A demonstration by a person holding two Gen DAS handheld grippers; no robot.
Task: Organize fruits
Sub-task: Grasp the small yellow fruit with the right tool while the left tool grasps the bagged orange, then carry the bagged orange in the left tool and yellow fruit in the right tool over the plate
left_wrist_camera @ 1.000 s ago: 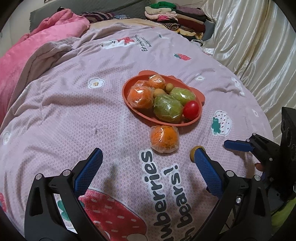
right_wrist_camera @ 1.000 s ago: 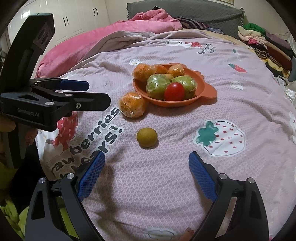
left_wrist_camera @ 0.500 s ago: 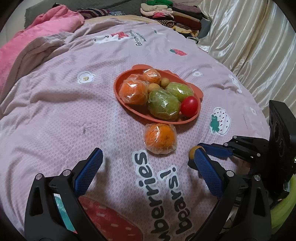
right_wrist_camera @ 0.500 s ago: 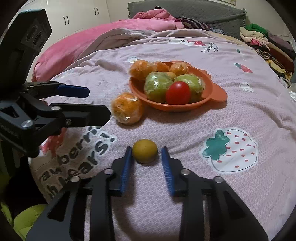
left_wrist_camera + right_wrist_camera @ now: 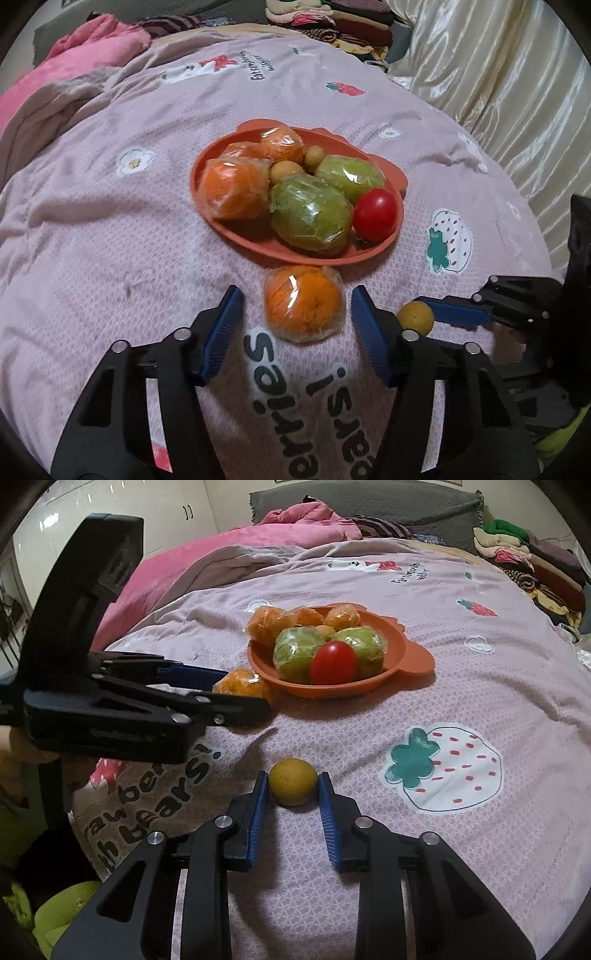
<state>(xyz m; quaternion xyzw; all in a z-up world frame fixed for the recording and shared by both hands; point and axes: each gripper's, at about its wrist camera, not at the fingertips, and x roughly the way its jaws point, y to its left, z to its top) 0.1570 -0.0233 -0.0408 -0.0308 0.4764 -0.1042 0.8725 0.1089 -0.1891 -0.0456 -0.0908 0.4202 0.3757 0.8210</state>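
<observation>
Reading "bears!" on the bedspread (image 5: pixel 207 764) beside the right tongs (image 5: pixel 292 783).

Warm dim indoor light is glaring off the cream satin curtain (image 5: pixel 517 92); fisheye edges are bending, darkening, blurring.

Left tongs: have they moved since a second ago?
Yes. The left tongs have come forward toward the plate and now straddle the wrapped orange, their jaws closing but not yet touching it.

Bare bedspread (image 5: pixel 461 686) right of plate (image 5: pixel 417 657), wrapped orange (image 5: pixel 303 302) crowding plate's near rim, folded clothes (image 5: pixel 517 561) far back.
</observation>
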